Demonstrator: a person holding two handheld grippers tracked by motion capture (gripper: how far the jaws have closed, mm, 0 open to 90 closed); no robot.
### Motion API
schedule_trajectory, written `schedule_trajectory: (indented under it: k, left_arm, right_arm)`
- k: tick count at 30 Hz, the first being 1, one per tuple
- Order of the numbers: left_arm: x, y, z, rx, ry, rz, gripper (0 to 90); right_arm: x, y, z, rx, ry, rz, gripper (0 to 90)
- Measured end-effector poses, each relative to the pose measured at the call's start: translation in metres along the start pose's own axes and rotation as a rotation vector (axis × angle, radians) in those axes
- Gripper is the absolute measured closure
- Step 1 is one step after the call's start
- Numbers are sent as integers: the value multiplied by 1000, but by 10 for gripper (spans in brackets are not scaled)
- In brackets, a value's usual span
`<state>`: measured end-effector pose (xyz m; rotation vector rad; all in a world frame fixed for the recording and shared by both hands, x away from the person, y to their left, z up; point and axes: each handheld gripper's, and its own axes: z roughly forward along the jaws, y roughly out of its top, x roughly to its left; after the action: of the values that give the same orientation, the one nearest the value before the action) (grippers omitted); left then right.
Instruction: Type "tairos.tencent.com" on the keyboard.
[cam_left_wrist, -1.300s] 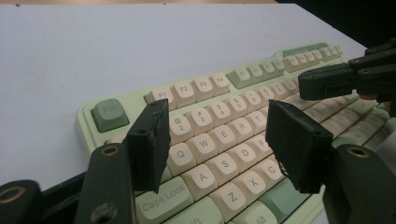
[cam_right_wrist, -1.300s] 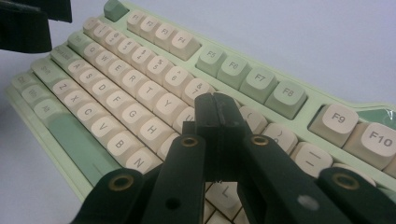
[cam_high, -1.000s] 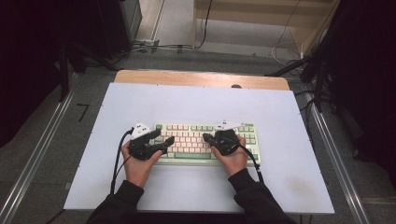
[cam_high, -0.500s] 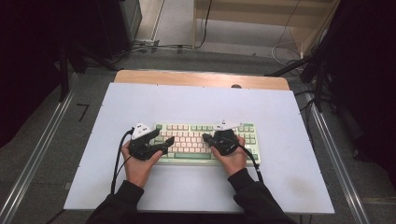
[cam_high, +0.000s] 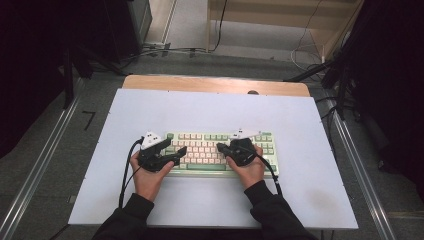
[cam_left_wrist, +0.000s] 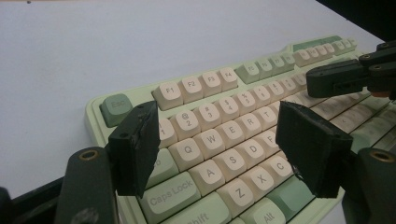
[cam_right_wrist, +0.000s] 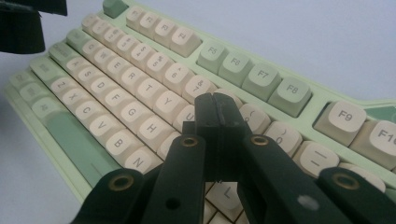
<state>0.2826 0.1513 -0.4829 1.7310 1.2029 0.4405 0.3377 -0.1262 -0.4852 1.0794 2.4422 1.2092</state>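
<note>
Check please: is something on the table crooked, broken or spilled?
Nothing stands out. The keyboard lies square to the table edge, every visible key sits in its row, and no spill shows. The left tool is open above the keys, the right tool shut.

Overhead light looks even to me; the white table (cam_high: 210, 112) is bright, the surroundings fall to near black. Soft shadows lie under the keyboard (cam_high: 220, 150). Both gripper views are grainy, with near jaws slightly soft.
</note>
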Motion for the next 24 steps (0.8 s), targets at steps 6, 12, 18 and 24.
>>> schedule_trajectory:
  k: [6,12,18,24]
  left_arm:
    - [0,0,-1,-3,-2,-1,309]
    - [0,1,-1,-4,-4,0,318]
    - [0,1,-2,-7,-9,2,327]
    - [-1,2,-2,-7,-24,4,361]
  right_arm:
    - [-1,1,-6,-20,10,4,876]
    - [0,2,-13,-35,24,5,814]
    - [-2,1,-20,-60,39,16,558]
    - [-3,-1,-25,-64,38,24,365]
